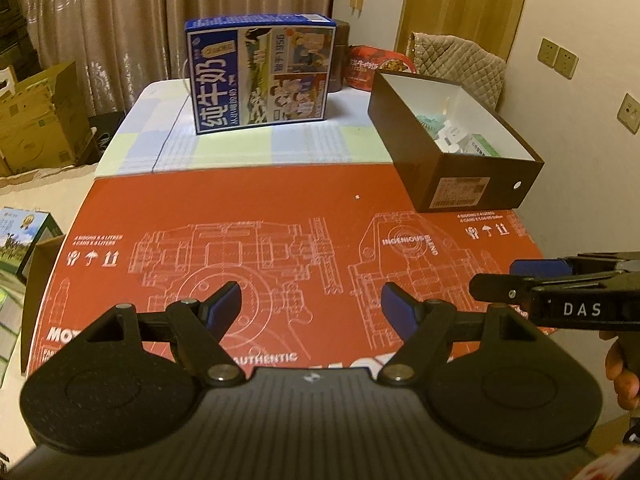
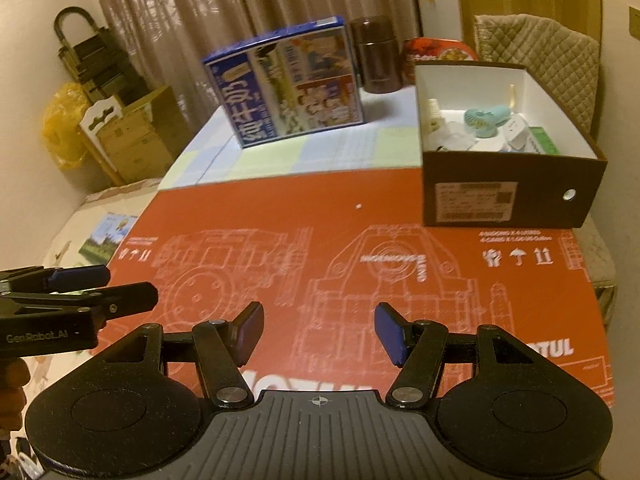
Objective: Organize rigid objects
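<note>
We judge the milk carton box [image 1: 262, 76] the likeliest thing left to tidy: stiff printed cardboard, probably heavy if full, its glossy faces slippery, and too wide for either pair of tongs across its broad face. We would take it by a narrow edge or the top flap, or squeeze it between both tools. It stands upright at the far side of the counter [image 1: 240, 148], well apart from us.

The small items in the brown shoebox [image 1: 476, 184], which sits near the right edge, look light and hard; a teal one [image 2: 486, 118] may be fragile.

We count one milk carton box, one shoebox, one dark flask [image 2: 376, 56], one red tub [image 2: 438, 54] and one red cardboard sheet [image 1: 280, 220].

Left tongs [image 1: 312, 304] and right tongs [image 2: 319, 330] are both spread and pinch nothing.
</note>
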A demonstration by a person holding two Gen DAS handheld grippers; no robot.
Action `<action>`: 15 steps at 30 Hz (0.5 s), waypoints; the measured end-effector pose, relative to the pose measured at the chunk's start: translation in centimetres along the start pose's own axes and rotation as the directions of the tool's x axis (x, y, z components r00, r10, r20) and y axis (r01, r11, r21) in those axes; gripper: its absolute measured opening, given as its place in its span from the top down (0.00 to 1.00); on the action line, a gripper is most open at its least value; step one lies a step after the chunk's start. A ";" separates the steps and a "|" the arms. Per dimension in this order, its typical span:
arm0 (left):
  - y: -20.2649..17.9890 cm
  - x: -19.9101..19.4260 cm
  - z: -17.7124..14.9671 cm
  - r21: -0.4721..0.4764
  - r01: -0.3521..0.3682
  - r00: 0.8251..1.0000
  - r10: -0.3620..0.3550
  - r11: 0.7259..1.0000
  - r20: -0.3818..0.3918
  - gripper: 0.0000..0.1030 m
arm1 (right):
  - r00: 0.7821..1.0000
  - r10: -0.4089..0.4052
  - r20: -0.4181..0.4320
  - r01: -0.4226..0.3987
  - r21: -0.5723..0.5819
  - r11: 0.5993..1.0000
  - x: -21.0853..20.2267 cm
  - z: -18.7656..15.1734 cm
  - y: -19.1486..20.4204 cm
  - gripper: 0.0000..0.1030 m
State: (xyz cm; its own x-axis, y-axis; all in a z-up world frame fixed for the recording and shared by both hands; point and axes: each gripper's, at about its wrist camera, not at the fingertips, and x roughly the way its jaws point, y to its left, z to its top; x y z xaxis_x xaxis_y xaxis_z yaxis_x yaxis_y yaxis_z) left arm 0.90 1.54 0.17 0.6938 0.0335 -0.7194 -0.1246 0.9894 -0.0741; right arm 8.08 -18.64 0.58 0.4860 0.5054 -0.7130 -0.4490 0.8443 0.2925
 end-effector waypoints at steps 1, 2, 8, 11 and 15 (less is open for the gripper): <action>0.1 -0.2 -0.3 -0.002 -0.001 1.000 0.001 1.000 0.000 0.28 | 1.000 0.002 -0.001 -0.002 -0.003 1.000 -0.1 -0.2 0.3 0.43; 0.2 -0.4 -0.5 -0.003 -0.003 1.000 0.003 1.000 0.001 0.28 | 1.000 0.003 -0.003 -0.003 -0.006 1.000 -0.1 -0.5 0.5 0.43; 0.7 -1.2 -1.8 -0.010 -0.006 1.000 0.006 1.000 -0.004 0.28 | 1.000 0.010 -0.005 -0.010 -0.017 1.000 -0.6 -1.6 1.8 0.43; 0.7 -1.4 -2.2 -0.011 -0.005 1.000 0.005 1.000 -0.008 0.28 | 1.000 0.010 -0.007 -0.010 -0.016 1.000 -0.8 -2.0 2.1 0.43; 0.8 -1.6 -2.6 -0.010 -0.002 1.000 0.001 1.000 -0.008 0.28 | 1.000 0.009 -0.010 -0.009 -0.016 1.000 -1.0 -2.5 2.5 0.43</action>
State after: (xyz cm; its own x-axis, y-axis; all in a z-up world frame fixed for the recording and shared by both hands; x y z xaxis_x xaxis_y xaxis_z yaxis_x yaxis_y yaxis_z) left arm -2.13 1.88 -0.53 0.6881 0.0338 -0.7248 -0.1331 0.9879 -0.0802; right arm 4.63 -17.49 0.46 0.4741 0.5111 -0.7169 -0.4654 0.8367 0.2887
